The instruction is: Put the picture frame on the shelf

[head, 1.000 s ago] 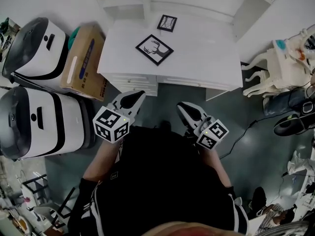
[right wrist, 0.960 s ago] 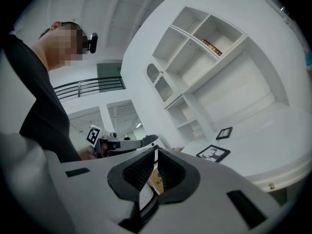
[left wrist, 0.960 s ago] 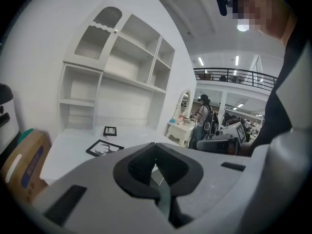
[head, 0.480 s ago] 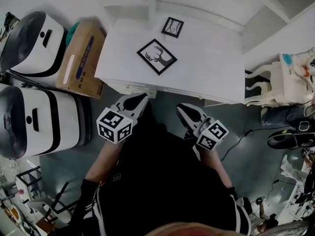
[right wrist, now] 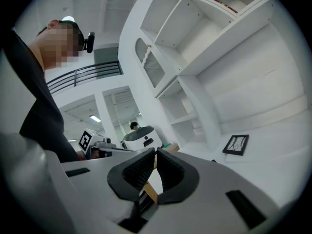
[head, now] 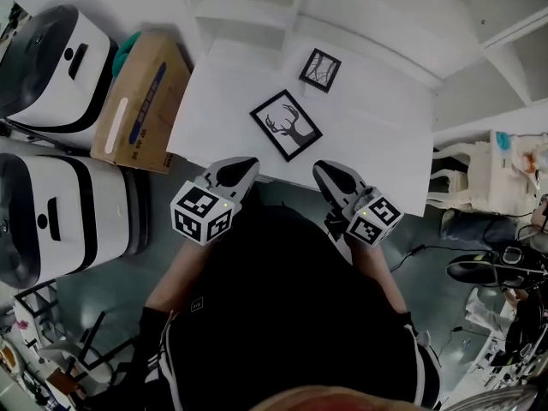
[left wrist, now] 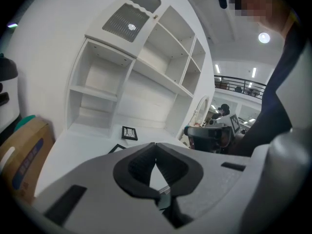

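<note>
Both grippers are empty, nothing grasped yet. The left gripper [head: 235, 171] has its jaws clenched, tips touching. The right gripper [head: 330, 175] jaws are clenched too, with only a thin slit between them.

The deer frame [head: 287, 125] lies flat on the white tabletop [head: 377, 152], turned diagonally. Both grippers hover on the near side of the deer frame, one to each side of its near corner and apart from it. A small frame [head: 320, 69] sits just beyond the deer frame, toward the shelf [head: 257, 11]. It looks propped up, though I can't be sure. The shelf compartments behind the deer frame look bare.

Risks, as I judge them:
- Two frames are present and the task names only one, so the wrong one could be picked.
- If the jaws come in clenched they will just shove the deer frame, so they must be released first.
- The frame lies flat with no edge raised, so the pads may slip off the thin rim or skid it across the smooth top.
- A push from the near side sends the deer frame into the small frame and could knock it over.
- A one-corner grip could let the frame swing and clip the shelf edge on the way up.
- A cardboard box [head: 141, 101] left of the deer frame is clear of the path.
</note>
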Demonstrator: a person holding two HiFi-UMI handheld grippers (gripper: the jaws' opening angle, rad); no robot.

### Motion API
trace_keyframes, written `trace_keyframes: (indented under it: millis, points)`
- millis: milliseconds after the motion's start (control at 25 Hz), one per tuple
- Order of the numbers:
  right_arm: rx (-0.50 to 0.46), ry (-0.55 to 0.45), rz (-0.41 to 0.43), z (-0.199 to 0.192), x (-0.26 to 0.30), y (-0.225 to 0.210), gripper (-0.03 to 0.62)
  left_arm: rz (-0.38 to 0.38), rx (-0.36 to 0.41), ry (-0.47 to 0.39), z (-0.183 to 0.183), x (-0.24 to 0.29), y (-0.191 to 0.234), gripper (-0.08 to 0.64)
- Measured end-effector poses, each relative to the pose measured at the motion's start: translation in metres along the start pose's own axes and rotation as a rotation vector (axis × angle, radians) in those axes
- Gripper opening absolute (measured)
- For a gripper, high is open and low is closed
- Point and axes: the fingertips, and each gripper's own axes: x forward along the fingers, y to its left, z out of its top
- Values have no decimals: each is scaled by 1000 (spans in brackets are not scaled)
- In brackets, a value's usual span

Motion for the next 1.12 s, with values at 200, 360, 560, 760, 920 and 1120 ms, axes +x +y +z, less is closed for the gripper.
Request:
trace_keyframes:
  millis: [200,360,560,760,920,1120]
  points:
    - [-9,37,44,18,44,-5,23,-25,-10,1,15,16,13,8]
    - [-19,92,84,18,58,-15,23,18,-39,-19,22,27,28,8]
    - [-12,162,107,22,54,-53,23,133,-111,-51,30,46,40,8]
    - [-2,250,141,9,38,-88,23,228,-134,-57,27,73,35,8]
    - [8,319,198,-2,23,-105,23,294,-151,-59,26,92,33,8]
    - [-31,368,208,-9,26,-128,23,330,-147,-59,22,105,28,8]
